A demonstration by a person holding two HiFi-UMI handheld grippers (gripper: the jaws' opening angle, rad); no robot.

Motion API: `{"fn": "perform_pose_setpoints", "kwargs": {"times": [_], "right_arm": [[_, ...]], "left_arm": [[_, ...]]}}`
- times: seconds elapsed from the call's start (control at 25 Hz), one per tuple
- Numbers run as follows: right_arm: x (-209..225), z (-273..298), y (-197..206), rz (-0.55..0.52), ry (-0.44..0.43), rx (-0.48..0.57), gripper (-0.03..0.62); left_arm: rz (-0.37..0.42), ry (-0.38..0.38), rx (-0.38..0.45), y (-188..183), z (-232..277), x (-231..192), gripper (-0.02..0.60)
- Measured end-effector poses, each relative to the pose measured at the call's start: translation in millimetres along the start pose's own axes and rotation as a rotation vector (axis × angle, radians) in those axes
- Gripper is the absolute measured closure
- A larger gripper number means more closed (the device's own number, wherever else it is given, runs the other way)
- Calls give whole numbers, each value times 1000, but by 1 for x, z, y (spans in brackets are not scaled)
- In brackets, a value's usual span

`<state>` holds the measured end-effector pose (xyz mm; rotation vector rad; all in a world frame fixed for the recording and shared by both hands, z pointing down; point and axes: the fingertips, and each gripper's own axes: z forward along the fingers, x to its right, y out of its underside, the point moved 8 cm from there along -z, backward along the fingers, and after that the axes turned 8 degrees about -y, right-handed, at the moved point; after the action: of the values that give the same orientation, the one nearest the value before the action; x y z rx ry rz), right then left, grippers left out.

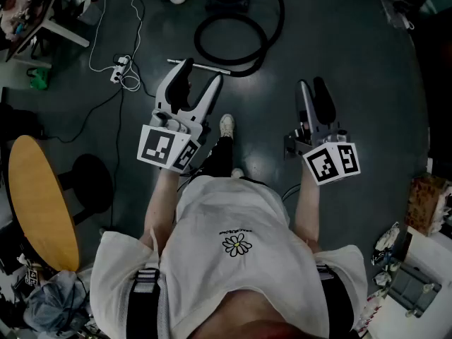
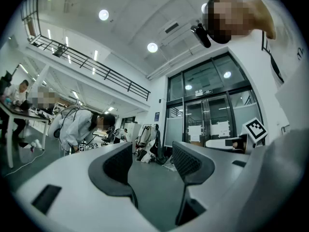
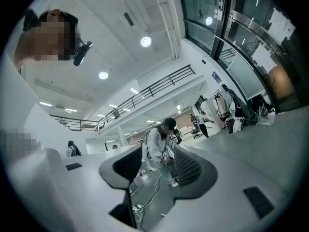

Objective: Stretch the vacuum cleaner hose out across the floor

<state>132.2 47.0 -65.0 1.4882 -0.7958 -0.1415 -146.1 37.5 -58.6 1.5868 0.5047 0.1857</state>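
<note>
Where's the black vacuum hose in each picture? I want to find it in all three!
Head view: the vacuum hose lies coiled on the floor, top centre.
Left gripper view: not in it.
Right gripper view: not in it.
Shared landmark: the white power strip, left of the hose in the head view; in the right gripper view it shows low, through the gap between the jaws.

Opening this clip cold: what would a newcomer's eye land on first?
The black vacuum hose lies coiled on the floor, ahead of the person. Nearer, the left gripper and right gripper are held out, both open and empty. A yellow round table stands at the left.
</note>
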Motion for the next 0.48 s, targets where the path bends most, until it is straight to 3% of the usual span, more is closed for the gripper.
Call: {"fn": "perform_pose_setpoints", "kwargs": {"times": [0.28,0.48], "right_arm": [[56,123,10,65,80,-86,401],[111,172,20,110,146,-161,401]], "left_arm": [[12,51,-43,19,109,-92,341],[16,61,-88,40,181,-113,341]]}}
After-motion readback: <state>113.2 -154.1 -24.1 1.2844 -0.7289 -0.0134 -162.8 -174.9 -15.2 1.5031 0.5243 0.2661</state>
